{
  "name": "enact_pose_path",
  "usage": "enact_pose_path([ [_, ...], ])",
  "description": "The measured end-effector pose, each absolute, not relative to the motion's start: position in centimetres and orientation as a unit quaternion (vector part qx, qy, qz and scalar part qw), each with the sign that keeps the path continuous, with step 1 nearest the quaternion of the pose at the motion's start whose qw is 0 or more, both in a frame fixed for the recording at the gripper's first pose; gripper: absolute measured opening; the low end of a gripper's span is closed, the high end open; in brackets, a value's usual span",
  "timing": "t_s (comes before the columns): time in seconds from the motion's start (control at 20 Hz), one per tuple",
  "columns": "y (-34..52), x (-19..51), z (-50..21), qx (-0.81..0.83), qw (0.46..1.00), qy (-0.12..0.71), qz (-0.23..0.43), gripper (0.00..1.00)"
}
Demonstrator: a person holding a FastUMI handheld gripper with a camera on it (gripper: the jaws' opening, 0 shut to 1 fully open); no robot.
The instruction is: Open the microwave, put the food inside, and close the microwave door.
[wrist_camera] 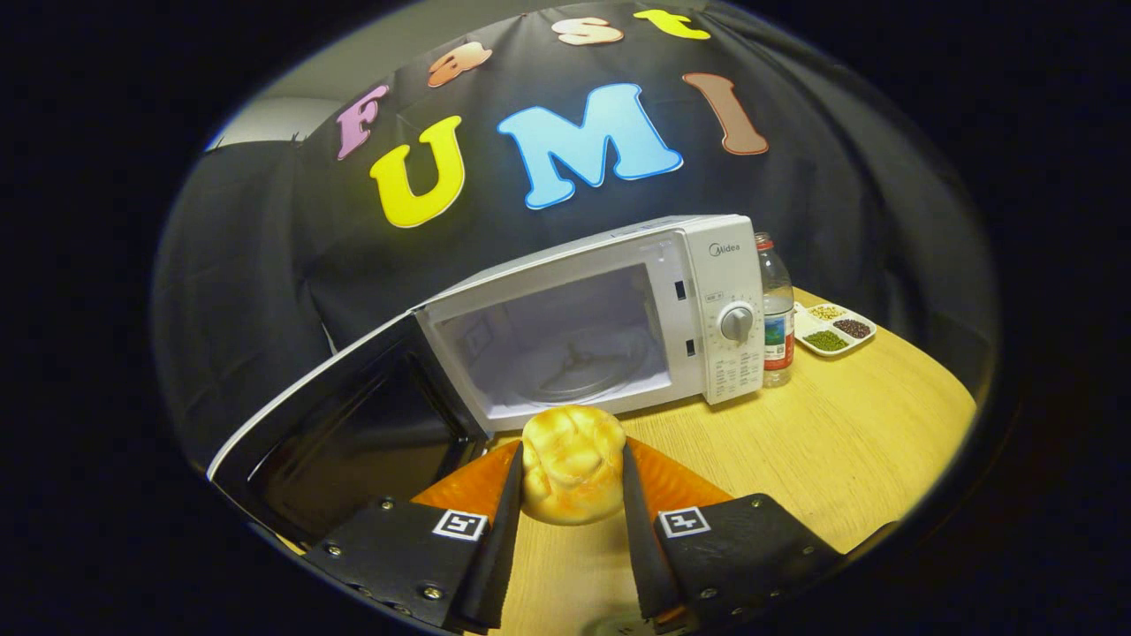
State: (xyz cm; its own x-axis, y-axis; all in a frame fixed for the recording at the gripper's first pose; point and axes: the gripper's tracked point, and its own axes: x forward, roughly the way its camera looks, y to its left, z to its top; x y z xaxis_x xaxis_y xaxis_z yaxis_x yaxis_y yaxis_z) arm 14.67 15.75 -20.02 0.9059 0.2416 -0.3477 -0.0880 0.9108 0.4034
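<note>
A golden bread roll (573, 464) is held between my two fingers, and my gripper (572, 459) is shut on it above the wooden table (839, 450). Just beyond the roll stands a white microwave (716, 309) with its door (345, 424) swung wide open to the left. Its cavity is bare, and the glass turntable (579, 367) shows inside. The roll hangs in front of the cavity's lower edge, outside the microwave.
A water bottle (777, 309) stands close to the microwave's right side. Behind it lies a white divided tray (835, 329) with beans and grains. The open door takes up the space left of my fingers. Black cloth walls close the booth behind.
</note>
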Motion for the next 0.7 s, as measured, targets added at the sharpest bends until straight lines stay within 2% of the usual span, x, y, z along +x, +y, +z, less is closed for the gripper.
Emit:
enact_pose_path([
  [0.7,18.5,28.2,-21.7,0.299,0.943,0.146,0.021,0.56],
])
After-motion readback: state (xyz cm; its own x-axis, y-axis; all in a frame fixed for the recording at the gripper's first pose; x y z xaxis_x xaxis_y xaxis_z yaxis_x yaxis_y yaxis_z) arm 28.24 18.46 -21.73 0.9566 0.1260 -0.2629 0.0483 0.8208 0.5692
